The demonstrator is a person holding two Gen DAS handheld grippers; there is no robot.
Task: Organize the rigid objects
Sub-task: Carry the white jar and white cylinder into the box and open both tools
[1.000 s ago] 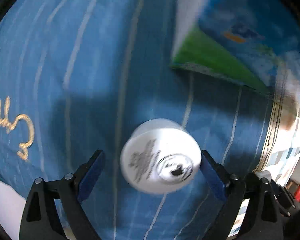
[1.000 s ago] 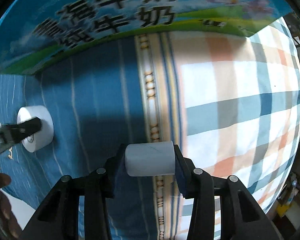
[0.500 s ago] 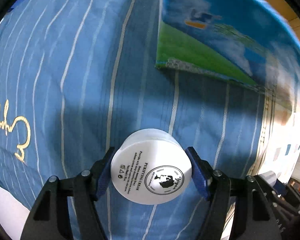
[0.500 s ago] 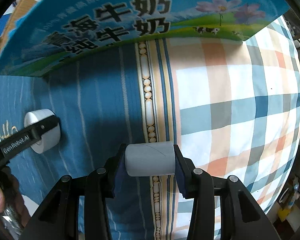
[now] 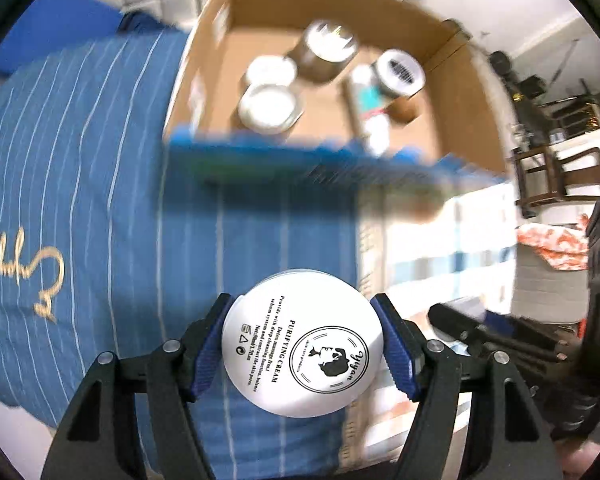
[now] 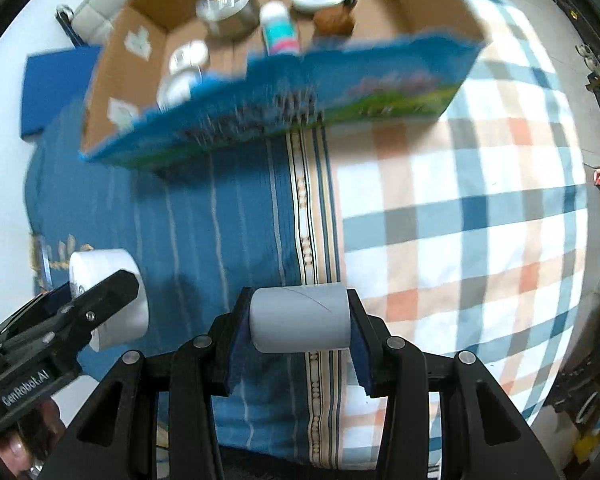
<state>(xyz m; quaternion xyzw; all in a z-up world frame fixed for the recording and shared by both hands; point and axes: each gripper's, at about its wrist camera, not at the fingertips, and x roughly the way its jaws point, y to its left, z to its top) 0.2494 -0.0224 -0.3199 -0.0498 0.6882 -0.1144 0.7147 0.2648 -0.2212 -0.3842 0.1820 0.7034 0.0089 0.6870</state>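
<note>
Both grippers are carrying loads above the bedspread: the left gripper clamping a purifying cream jar, the right gripper pinching a grey cylinder. Next, probably, moving over the far cardboard box and releasing inside.

The printed front wall of the cardboard box is smeared by motion blur in both views, so its lettering cannot be read. The jars and tubs inside the box are blurred as well, and their labels cannot be made out. In the right wrist view, part of the white cream jar is covered by the left gripper. The person's hand is cut off by the lower left edge.
</note>
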